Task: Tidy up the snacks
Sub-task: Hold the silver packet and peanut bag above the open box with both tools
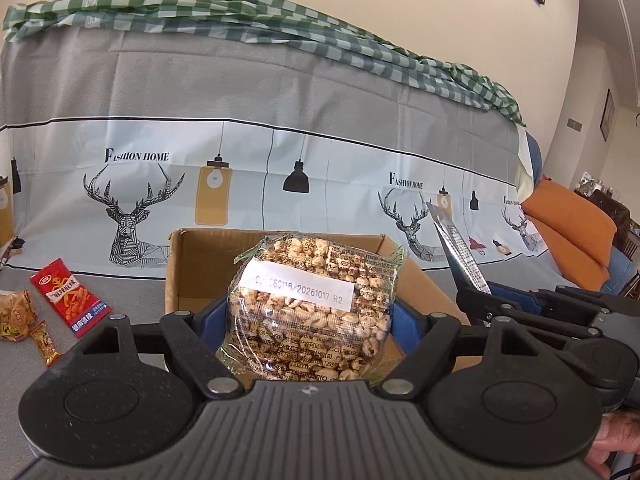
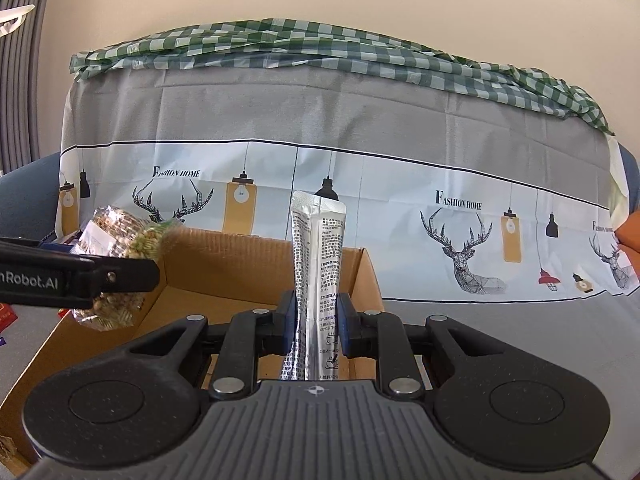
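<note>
My left gripper (image 1: pixel 308 320) is shut on a clear bag of puffed nut snack (image 1: pixel 312 304) with a white date label, held upright over the near edge of an open cardboard box (image 1: pixel 200 264). My right gripper (image 2: pixel 316 320) is shut on a tall silver sachet (image 2: pixel 318 264) with black print, held upright over the same box (image 2: pixel 248 280). In the left wrist view the sachet (image 1: pixel 460 252) and the right gripper (image 1: pixel 476 300) show at the right. In the right wrist view the left gripper (image 2: pixel 120 276) and its bag (image 2: pixel 116 232) show at the left.
A red snack packet (image 1: pixel 70 298), an orange-brown packet (image 1: pixel 16 314) and a small wrapped snack (image 1: pixel 45 342) lie on the grey cover left of the box. Behind stands a sofa back draped with a deer-print cloth (image 1: pixel 280 168). An orange cushion (image 1: pixel 572 232) lies at the right.
</note>
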`<move>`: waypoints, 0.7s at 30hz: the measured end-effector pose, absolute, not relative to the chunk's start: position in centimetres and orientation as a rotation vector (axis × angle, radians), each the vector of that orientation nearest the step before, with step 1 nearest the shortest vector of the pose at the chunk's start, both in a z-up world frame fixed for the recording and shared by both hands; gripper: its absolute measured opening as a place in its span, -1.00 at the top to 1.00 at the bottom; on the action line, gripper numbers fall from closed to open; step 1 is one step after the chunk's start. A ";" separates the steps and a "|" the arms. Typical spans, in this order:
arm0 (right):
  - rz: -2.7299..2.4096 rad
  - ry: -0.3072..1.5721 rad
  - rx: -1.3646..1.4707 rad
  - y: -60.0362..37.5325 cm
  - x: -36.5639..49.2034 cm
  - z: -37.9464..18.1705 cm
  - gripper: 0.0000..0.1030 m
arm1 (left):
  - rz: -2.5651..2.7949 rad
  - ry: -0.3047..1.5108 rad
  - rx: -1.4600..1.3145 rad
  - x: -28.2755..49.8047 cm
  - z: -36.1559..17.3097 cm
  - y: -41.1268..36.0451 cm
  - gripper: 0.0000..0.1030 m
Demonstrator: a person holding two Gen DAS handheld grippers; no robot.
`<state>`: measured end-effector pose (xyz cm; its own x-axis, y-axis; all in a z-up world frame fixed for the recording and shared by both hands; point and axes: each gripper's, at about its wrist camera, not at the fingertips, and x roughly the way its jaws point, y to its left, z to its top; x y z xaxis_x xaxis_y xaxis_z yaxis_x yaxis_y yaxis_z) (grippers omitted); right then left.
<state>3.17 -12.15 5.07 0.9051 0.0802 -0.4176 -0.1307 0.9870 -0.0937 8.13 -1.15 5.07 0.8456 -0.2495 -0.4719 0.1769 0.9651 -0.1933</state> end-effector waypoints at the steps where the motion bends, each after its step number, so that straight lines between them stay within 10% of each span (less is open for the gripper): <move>1: 0.110 0.424 -0.123 -12.1 3.1 5.1 0.57 | -0.226 0.515 -0.141 8.1 5.1 -1.2 -0.63; 21: 0.111 0.426 -0.144 -11.9 3.2 4.9 0.57 | -0.207 0.512 -0.161 8.1 5.2 -0.8 -0.63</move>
<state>3.18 -11.87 4.89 0.9048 0.0764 -0.4190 -0.1369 0.9837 -0.1162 8.14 -0.80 5.21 0.8518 -0.2363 -0.4676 0.1559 0.9664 -0.2043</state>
